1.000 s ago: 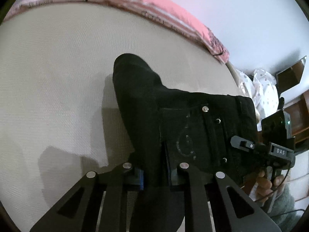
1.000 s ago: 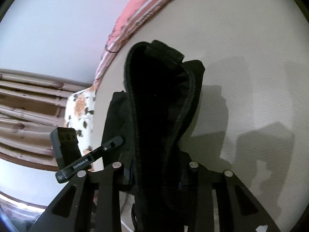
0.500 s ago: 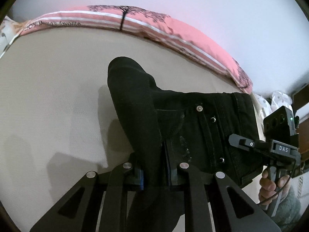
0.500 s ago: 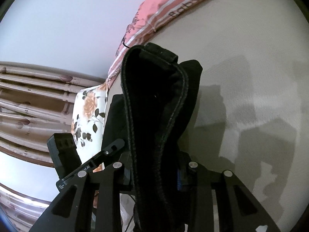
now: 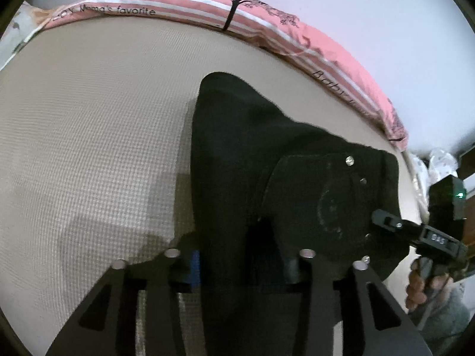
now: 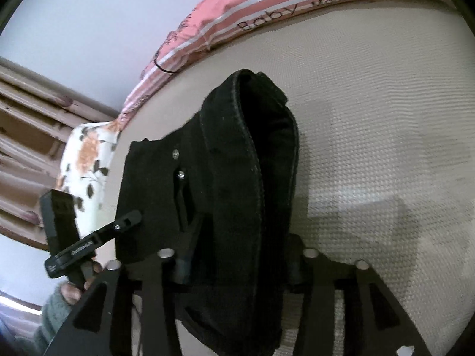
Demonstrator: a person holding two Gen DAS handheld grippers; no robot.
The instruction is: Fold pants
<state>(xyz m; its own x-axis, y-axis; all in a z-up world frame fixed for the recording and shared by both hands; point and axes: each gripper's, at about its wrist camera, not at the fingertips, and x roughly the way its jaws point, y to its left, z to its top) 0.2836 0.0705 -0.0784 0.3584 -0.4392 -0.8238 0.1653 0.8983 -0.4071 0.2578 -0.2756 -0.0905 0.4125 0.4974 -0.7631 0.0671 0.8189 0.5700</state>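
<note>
We hold black pants [image 5: 267, 184] up over a beige mattress [image 5: 89, 148], one gripper on each side. In the left wrist view our left gripper [image 5: 237, 270] is clamped on a thick fold of the cloth, which fills the gap between the fingers and runs down out of the frame, so we cannot see the fingertips' inner faces or where the cloth ends below. A pocket seam and a few metal rivets [image 5: 349, 160] show on the right part of the pants; the dark cloth swallows most other detail. At the far right edge the right gripper [image 5: 386, 218] reaches the pants' edge, with the hand [image 5: 421, 284] behind it partly cut off.

In the right wrist view our right gripper [image 6: 237, 262] is closed on a bundled fold of the pants [image 6: 237, 178], the hem looping above the fingers. The cloth hides the pads and hangs below the frame. The left gripper [image 6: 127, 222] touches the pants at the left; its jaws are hidden there.

A pink striped pillow [image 5: 207, 9] lies along the mattress's far edge, its print only partly readable. A floral pillow [image 6: 86, 160] sits beside it, blurred.
</note>
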